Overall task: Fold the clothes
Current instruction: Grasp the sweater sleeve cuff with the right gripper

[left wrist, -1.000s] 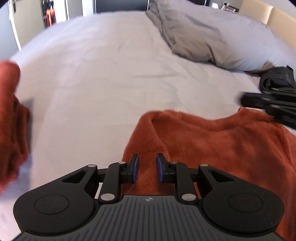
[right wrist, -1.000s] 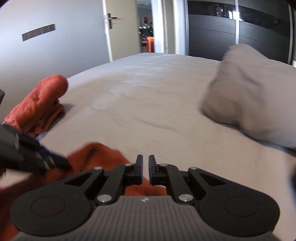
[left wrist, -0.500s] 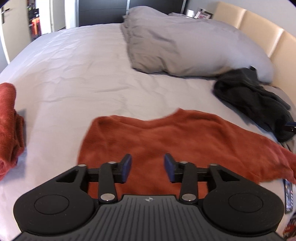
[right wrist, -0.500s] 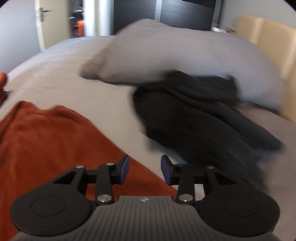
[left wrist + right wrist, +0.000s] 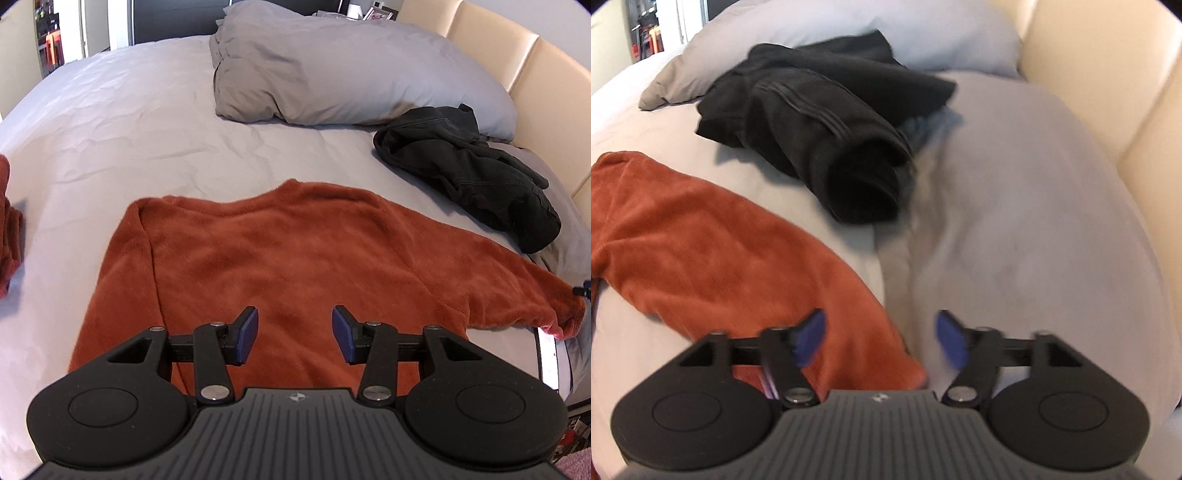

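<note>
1. Both claws hang over the bed (image 5: 110, 122). The left gripper (image 5: 294, 339) is parted above the rust sweater (image 5: 295, 251), which lies spread flat, gripping nothing.
2. A black garment (image 5: 820, 122) lies crumpled near the sleeve (image 5: 775, 258), against a grey pillow (image 5: 332, 66).
3. The right gripper (image 5: 879, 338) is opening; the sleeve's end lies under its left pad, unpinched.

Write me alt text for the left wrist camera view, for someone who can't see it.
A rust-orange sweater lies spread flat on a grey bed, with the open, empty left gripper above its lower part. A crumpled black garment lies to the right, near grey pillows.
</note>
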`<state>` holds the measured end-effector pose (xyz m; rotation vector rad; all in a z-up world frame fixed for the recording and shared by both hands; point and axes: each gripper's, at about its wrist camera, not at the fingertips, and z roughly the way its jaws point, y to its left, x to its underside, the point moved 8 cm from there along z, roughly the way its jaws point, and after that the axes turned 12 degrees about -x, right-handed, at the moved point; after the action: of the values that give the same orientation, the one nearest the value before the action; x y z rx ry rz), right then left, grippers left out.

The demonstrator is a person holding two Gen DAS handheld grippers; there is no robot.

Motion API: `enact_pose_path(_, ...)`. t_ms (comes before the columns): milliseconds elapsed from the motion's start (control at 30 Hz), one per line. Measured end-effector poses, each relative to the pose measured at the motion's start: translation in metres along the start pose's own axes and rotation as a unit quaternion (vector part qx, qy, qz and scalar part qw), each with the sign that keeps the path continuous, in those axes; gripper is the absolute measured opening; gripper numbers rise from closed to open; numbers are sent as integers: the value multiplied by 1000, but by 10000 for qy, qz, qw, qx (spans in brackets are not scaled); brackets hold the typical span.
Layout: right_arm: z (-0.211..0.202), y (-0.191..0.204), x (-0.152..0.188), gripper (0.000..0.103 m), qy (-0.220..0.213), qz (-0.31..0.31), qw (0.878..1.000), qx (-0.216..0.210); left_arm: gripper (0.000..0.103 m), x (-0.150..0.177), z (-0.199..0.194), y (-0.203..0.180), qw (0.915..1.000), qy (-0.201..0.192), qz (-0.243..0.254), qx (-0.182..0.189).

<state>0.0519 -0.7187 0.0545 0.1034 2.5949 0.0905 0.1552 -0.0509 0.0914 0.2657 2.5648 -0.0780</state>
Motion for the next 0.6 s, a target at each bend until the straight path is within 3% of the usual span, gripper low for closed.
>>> enact_pose_path(133,10,-8,20,71,117,236,9995,-169,42,8,2,-4,9997,115,-221,55)
enact_pose_path(200,12,-6,26,29,168,228,9995,-158,42,9,1,-6,9996,116,-262,78)
enact_pose_path(400,-21,22,6,25,-280,120,9992,-278,42,13,-5,-11,9991,57,-360,210)
enact_pose_path(600,-81,102,-36,25,-722,-72,9941,-812,42,16,-19,-16,9979,-8,-486,432)
